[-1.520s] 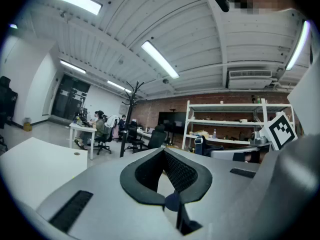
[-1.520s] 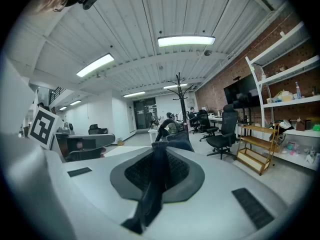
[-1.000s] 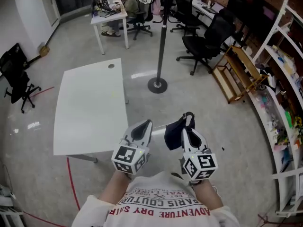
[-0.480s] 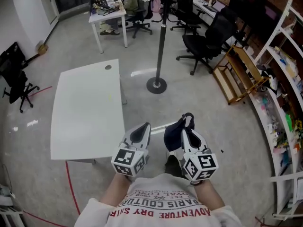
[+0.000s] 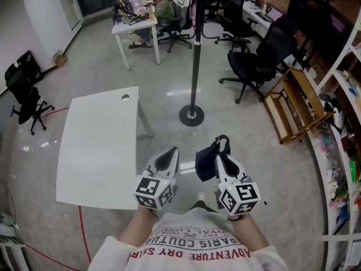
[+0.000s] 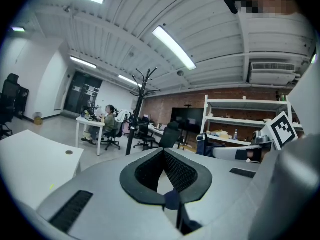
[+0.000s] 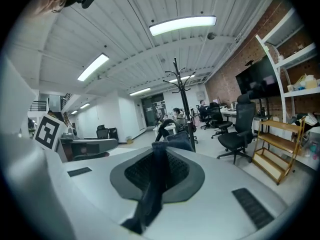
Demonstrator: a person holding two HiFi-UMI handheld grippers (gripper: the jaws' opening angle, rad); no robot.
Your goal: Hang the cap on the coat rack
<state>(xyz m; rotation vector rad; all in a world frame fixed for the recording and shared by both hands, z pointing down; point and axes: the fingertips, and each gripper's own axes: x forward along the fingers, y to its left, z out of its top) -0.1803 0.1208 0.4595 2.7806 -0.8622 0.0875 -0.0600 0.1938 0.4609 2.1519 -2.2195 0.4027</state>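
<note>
1. Well, over on the left the white tabletop (image 5: 96, 145) stands with no cap on it, so it plays no part in the job now.
2. Next to it, the left tool (image 5: 168, 158) is held low in front of the person. Its jaws are together with nothing between them, so it looks idle.
3. Straight ahead stands the coat rack (image 5: 196, 55), a black pole on a round base on the floor, well apart from both tools. Its hooks (image 7: 176, 79) branch out high up near the top.
4. Just right of that line, the dark blue cap (image 5: 206, 161) hangs from the right tool (image 5: 224, 151). The jaws are clamped on a fold of the fabric, and the rest droops off to the tool's left side.
5. I'd say the step in hand is the carry: the cap is picked up and on its way to the rack, and the hanging is not yet begun.
6. The next move probably calls for walking closer, lifting the right tool up to a hook, and guiding the cap's opening over a prong before the jaws let go. The cap is floppy, so it may need care to catch.
</note>
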